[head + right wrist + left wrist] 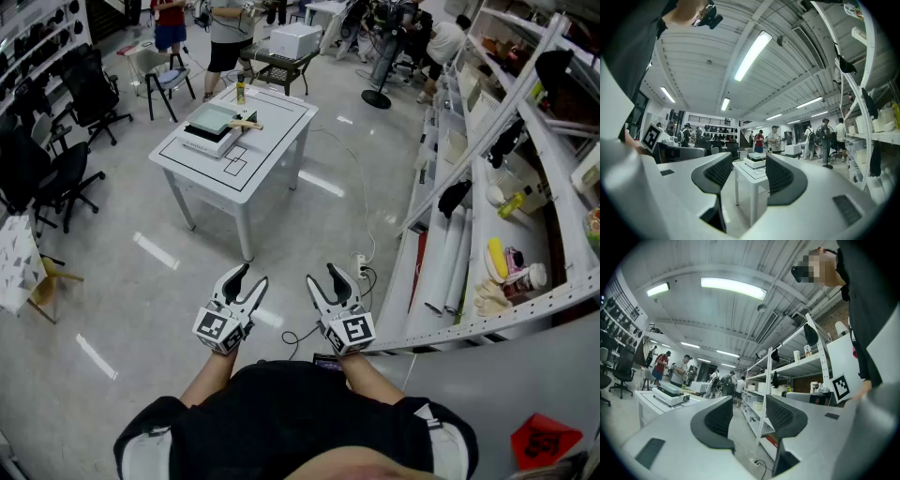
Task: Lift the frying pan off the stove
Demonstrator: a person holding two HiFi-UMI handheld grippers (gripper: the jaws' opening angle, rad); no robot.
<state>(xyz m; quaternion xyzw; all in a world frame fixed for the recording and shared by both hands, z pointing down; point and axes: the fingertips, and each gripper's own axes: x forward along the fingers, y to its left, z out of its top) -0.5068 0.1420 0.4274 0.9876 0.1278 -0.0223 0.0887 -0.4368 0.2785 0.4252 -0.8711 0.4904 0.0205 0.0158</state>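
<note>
Black shirt (300, 422); left gripper (248, 278) and right gripper (325, 277) white, fingers (717, 418) dark.

On the far white table (246, 161), the stove (212, 128) is too small to tell what rests on it, and a pale wooden piece (246, 123) at its edge cannot be identified. Behind, a person in a grey top (225, 33) is cut off by the top edge. The shelving (525, 234) runs off the right edge
</note>
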